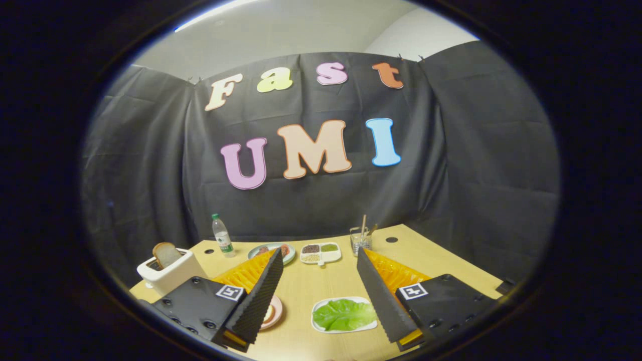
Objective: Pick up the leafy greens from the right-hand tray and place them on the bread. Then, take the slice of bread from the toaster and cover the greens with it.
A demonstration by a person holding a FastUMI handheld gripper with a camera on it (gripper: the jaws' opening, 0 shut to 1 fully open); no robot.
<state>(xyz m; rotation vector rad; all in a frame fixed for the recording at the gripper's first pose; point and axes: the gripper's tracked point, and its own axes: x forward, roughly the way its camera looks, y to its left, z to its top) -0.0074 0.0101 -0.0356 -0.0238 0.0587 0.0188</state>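
Observation:
The leafy greens (pixel 344 314) lie flat on a white tray (pixel 317 327) on the wooden table, low between my two fingers and closer to the right one. My gripper (pixel 319 257) hangs above the table, open, with nothing between its fingers. A pink plate (pixel 275 312) peeks out from behind the left finger, with what looks like the bread (pixel 269 314) on it, mostly hidden. To the far left stands a white toaster (pixel 169 273) with a slice of bread (pixel 166 253) sticking up out of its slot.
Along the table's back stand a water bottle (pixel 222 236), a plate with food (pixel 271 249), a divided white dish of grains (pixel 321 252) and a glass with sticks (pixel 360 239). The black cloth wall rises right behind the table.

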